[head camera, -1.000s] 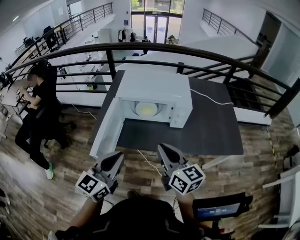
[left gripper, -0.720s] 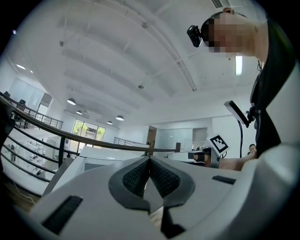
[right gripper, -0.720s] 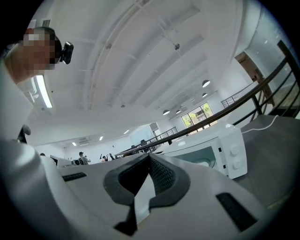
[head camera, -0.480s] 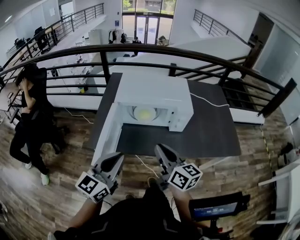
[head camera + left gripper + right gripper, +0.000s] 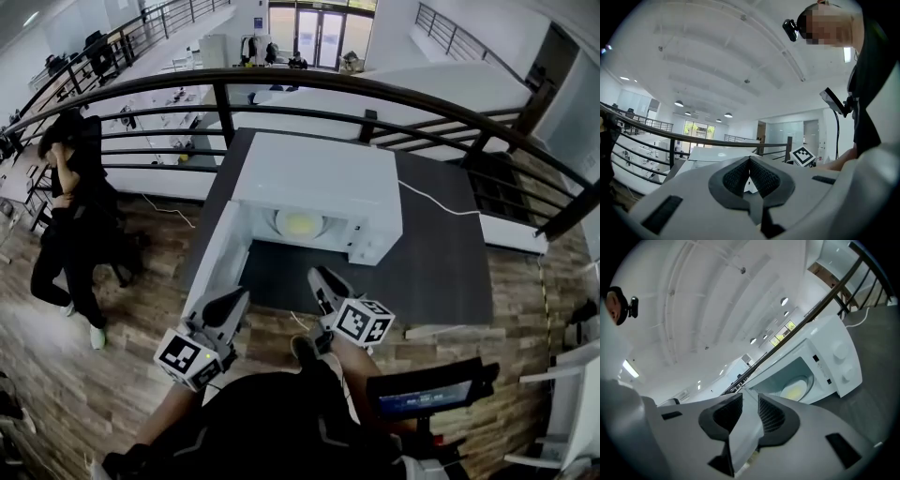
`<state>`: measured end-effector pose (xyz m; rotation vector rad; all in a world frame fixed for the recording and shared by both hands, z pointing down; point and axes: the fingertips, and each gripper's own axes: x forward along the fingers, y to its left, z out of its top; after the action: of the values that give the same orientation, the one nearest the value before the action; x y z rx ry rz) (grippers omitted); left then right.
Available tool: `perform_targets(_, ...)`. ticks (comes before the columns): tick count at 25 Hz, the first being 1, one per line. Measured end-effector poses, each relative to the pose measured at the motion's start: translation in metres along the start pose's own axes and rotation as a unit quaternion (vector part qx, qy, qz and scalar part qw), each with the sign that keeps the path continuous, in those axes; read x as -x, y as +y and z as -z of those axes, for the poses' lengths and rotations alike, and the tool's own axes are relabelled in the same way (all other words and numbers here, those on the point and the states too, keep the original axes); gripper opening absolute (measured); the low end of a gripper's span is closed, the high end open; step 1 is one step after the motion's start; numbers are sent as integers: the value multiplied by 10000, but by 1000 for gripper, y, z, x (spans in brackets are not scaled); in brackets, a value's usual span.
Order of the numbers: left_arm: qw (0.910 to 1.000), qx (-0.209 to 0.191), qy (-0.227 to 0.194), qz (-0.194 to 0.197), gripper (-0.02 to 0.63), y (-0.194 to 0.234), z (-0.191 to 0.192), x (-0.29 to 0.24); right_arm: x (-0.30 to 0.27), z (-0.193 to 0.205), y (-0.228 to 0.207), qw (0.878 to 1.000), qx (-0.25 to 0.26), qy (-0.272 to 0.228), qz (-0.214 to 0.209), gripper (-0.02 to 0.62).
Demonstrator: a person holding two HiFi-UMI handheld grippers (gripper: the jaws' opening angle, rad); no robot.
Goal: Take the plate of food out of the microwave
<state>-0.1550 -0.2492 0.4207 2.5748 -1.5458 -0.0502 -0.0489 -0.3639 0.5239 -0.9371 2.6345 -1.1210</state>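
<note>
Plate of food (image 5: 298, 223) lies straight ahead of my right tool (image 5: 324, 279), well apart from it, on the floor of the microwave (image 5: 319, 183) cavity, with a pale yellow mound on it. That tool's jaws are parting right now with nothing between them; through the gap I see only what looks like the white door (image 5: 217, 264), which stands swung wide to the tool's left. My left tool (image 5: 228, 302) hangs lower and to the left of the right one, near the door's outer edge, its pads pressed together and empty.

Over the last second the right tool has come forward to the near edge of the dark bench (image 5: 441, 267), and its jaws have gone from together to spreading. The left one has hardly moved. I read that as the start of the reach: the door is already open, the way in looks free, and the right tool is being readied for the plate's rim. The plate has not been touched yet. Beyond the microwave runs a dark railing (image 5: 375, 89).
</note>
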Motion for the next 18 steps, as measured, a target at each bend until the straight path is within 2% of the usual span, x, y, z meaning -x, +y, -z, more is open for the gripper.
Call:
perform_targets(3, 9998, -52, 15, -189, 5, 12, -5, -13, -22, 3, -26, 9988, -475, 142, -14, 118)
perform_targets(7, 9992, -159, -140, -335, 5, 26, -18, -29, -48, 15, -73, 9860, -1629, 193, 290, 189)
perform_targets(14, 9970, -298, -49, -709, 5, 42, -23, -38, -85, 42, -132, 9577, -2804, 291, 574, 204)
perform_targets(18, 9958, -347, -4, -846, 5, 43, -24, -32, -95, 55, -152, 9463, -3115, 266, 822, 204)
